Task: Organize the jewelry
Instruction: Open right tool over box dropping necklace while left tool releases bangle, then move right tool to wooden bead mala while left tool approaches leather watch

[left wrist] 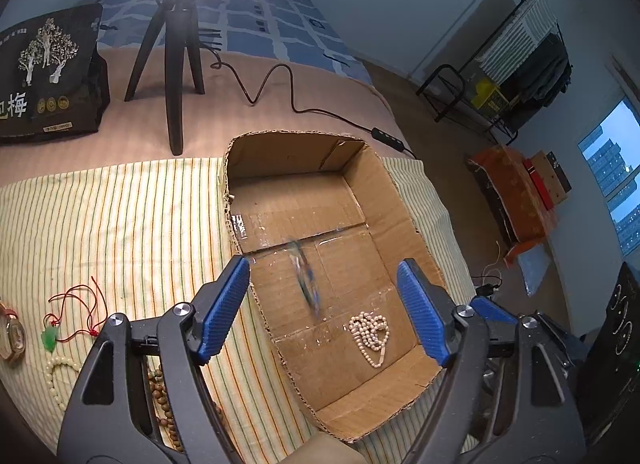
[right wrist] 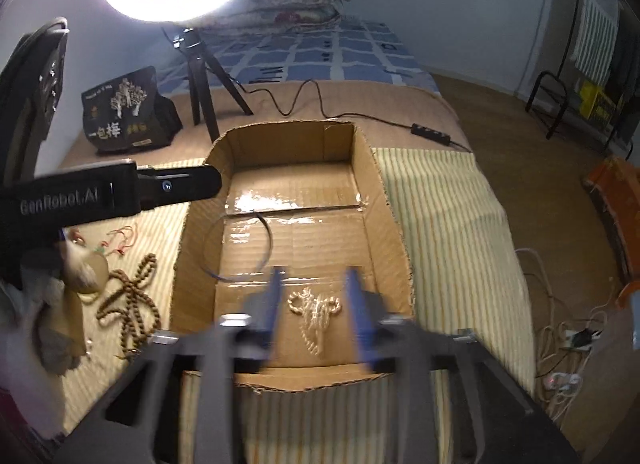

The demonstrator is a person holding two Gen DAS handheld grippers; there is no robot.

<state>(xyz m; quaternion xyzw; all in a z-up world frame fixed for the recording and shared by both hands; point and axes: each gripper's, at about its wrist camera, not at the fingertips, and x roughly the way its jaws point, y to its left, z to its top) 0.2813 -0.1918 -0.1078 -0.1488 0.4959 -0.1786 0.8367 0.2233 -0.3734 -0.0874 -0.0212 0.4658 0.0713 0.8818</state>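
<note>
Left wrist view: left claw [left wrist: 324,310] spread wide, empty, above cardboard box [left wrist: 404,199] holding pearl necklace [left wrist: 370,336].

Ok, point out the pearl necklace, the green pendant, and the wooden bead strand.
pearl necklace [left wrist: 370,334], left wrist view, middle of the heap in the box
green pendant [left wrist: 49,337], left wrist view, on the stone
wooden bead strand [right wrist: 134,296], right wrist view, where its loops cross
</note>
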